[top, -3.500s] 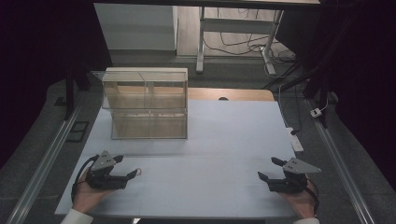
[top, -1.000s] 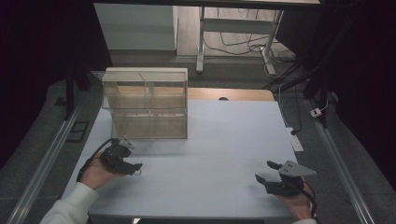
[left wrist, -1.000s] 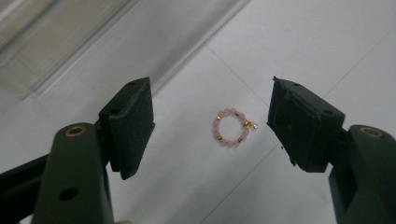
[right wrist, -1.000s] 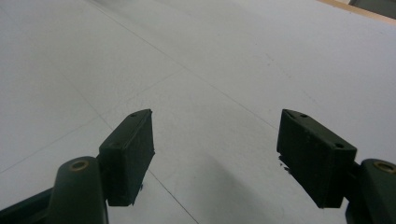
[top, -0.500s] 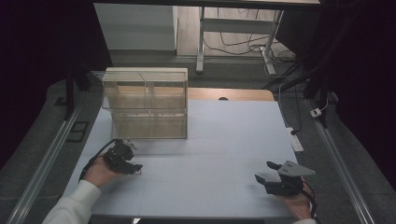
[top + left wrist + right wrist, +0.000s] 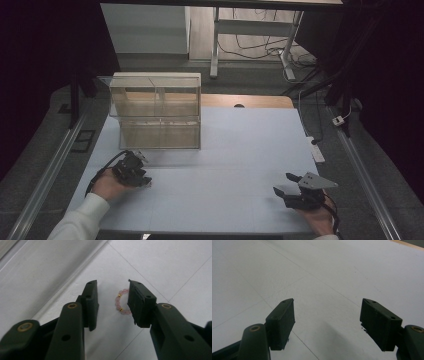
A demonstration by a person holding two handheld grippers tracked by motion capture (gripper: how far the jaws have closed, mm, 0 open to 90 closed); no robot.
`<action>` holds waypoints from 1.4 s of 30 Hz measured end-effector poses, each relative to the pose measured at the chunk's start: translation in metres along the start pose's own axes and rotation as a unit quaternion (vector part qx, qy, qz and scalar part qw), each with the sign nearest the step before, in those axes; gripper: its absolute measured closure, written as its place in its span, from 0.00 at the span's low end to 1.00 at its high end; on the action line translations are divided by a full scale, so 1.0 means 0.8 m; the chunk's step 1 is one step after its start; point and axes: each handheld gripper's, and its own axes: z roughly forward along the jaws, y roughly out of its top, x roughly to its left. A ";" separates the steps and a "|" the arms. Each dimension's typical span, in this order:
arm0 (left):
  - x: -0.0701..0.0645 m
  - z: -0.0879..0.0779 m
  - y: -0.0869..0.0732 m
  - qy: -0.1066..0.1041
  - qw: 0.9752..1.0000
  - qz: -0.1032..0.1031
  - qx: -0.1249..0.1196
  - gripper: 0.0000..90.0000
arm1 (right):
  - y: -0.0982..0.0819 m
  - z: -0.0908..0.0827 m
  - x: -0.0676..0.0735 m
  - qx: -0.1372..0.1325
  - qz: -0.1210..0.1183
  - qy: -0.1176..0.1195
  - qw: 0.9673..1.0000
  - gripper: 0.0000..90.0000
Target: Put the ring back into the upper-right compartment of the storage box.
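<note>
Hovering left gripper (image 6: pixel 111 302), jaws part open, empty, over pink bead bracelet (image 6: pixel 121 303); off-centre closing risks nudging beads away. Right gripper (image 6: pixel 327 325) wide, empty.

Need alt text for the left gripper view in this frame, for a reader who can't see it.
The left gripper hangs open just above a small pink bead bracelet with gold spacers, which lies on the white table between the two black jaws, partly hidden by the right one.

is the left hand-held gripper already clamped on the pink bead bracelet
No, the left hand-held gripper stands open, and the pink bead bracelet lies on the white table between its jaws.
</note>
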 end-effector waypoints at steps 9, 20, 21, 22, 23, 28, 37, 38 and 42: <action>-0.001 0.003 0.000 -0.006 1.000 0.004 0.007 0.73 | 0.000 0.000 0.000 0.000 0.000 -0.002 1.000 0.30; -0.003 0.005 -0.003 -0.009 1.000 0.007 0.005 0.93 | 0.000 -0.001 0.001 -0.001 0.000 -0.003 1.000 0.31; -0.003 0.005 -0.003 -0.009 1.000 0.007 0.004 0.95 | 0.000 -0.001 0.000 -0.001 0.000 -0.003 1.000 0.31; -0.003 0.005 -0.004 -0.009 1.000 0.007 0.002 0.95 | 0.000 -0.001 0.000 -0.001 0.000 -0.003 1.000 0.31; -0.003 0.005 -0.004 -0.009 1.000 0.007 0.001 0.95 | 0.000 -0.001 0.000 0.000 0.000 -0.003 1.000 0.31; -0.004 0.005 -0.009 -0.008 1.000 0.006 -0.014 0.95 | 0.000 -0.001 0.001 0.002 -0.002 -0.006 1.000 0.31; -0.002 -0.007 -0.017 -0.012 0.999 0.001 -0.046 0.96 | -0.001 -0.001 0.000 0.001 0.000 -0.006 1.000 0.31; -0.002 -0.009 -0.018 -0.012 0.999 -0.001 -0.051 0.96 | -0.001 -0.001 0.000 0.000 0.001 -0.006 1.000 0.31; -0.002 -0.016 -0.021 -0.015 0.998 -0.005 -0.069 0.96 | -0.002 -0.001 0.000 0.000 0.001 -0.006 1.000 0.31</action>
